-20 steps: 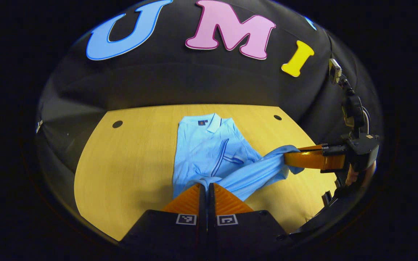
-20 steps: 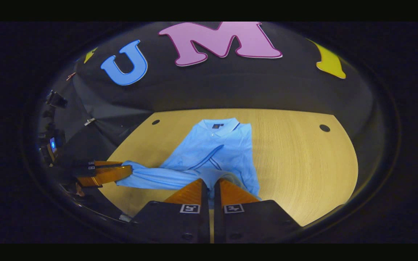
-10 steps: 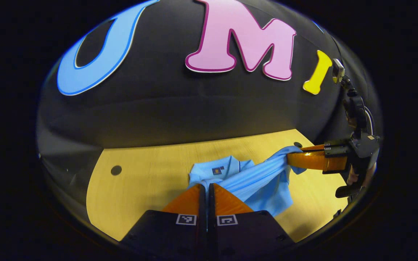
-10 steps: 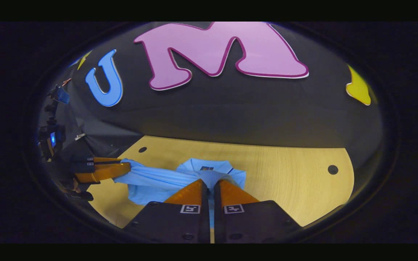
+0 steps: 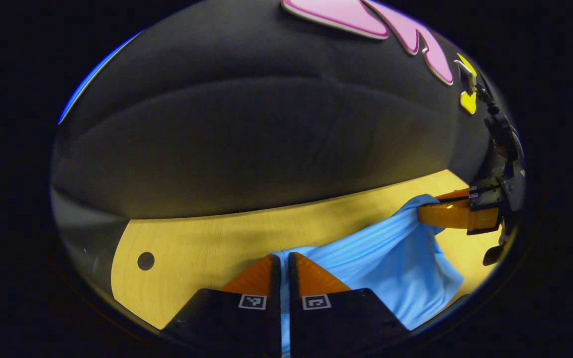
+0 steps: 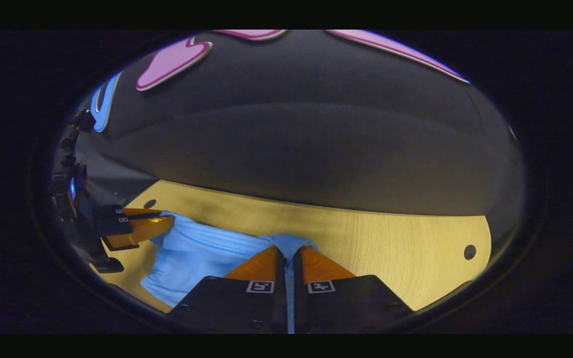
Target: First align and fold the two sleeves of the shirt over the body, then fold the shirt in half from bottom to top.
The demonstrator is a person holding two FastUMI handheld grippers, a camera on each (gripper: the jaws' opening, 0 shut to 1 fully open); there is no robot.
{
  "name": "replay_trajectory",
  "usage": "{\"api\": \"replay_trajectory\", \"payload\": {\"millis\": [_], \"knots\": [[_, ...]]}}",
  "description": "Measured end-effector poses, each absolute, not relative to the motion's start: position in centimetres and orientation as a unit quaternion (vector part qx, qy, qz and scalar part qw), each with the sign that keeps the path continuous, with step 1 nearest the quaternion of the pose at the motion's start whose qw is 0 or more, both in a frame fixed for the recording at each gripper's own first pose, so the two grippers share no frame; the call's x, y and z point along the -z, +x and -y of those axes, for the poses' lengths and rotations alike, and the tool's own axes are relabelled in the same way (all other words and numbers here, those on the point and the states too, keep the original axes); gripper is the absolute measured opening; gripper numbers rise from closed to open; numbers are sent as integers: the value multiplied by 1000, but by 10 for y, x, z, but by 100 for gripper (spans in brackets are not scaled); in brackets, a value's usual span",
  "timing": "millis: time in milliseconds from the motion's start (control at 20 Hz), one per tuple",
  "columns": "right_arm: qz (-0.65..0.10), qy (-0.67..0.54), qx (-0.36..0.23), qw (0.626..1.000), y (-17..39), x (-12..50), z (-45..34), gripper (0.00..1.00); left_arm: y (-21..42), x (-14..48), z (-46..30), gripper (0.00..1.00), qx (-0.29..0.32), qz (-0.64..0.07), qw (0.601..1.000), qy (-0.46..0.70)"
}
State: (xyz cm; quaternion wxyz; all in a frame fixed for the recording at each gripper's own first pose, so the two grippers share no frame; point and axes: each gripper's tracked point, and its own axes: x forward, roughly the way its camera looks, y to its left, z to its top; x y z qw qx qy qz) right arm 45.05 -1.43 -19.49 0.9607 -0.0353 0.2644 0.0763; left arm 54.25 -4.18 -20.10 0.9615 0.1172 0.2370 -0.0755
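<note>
Between the two claws hangs the shirt (image 5: 391, 258), its edge stretched taut from one to the other and the rest of the cloth draping down onto the bench (image 5: 207, 238). Left claw (image 5: 280, 263) is clenched on the near corner of that edge; right claw (image 6: 289, 256) looks pinched on the other end the same way, and you can spot it out at the side of the left gripper view too. Both sit close to the far edge of the bench, by the wall.

Progress-wise, I'd guess this is the last bit, the bottom-to-top fold, with the hem carried up toward the collar. Can't see the sleeves or collar from here, so whether they're lined up is anyone's guess. What's left: lay the edge down and let go.

No containers anywhere, just bare wood with a couple of holes (image 5: 145, 260).
</note>
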Motion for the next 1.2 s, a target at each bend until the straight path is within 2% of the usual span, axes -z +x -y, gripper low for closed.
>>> {"api": "replay_trajectory", "payload": {"millis": [50,150,200,250,300,350,450,500,700,950,1200], "knots": [[-274,-30,-72,959,448,198,12,12,542,201,39,19,64,-237,962,120],[-284,-19,-72,956,440,198,10,18,533,191,40,35,56,-236,964,111],[-274,-18,-65,959,446,195,15,17,528,191,40,53,53,-234,965,103],[-263,-16,-60,963,441,193,20,23,523,184,40,71,52,-223,969,97],[-254,-12,-56,965,433,186,23,39,518,177,42,89,51,-208,972,94],[-247,-9,-53,968,422,175,25,55,509,165,45,96,51,-193,976,93],[-226,-5,-40,973,401,156,32,87,488,146,44,98,47,-164,981,97],[-214,-3,-36,976,389,145,33,97,472,135,45,99,46,-149,983,100],[-173,-29,-19,984,328,104,35,98,408,90,45,99,32,-98,990,93],[-137,-40,-10,990,238,47,19,98,302,36,58,98,47,-51,995,65],[-93,-36,-32,995,139,-11,-17,98,190,-4,73,98,69,-14,996,62]]}}
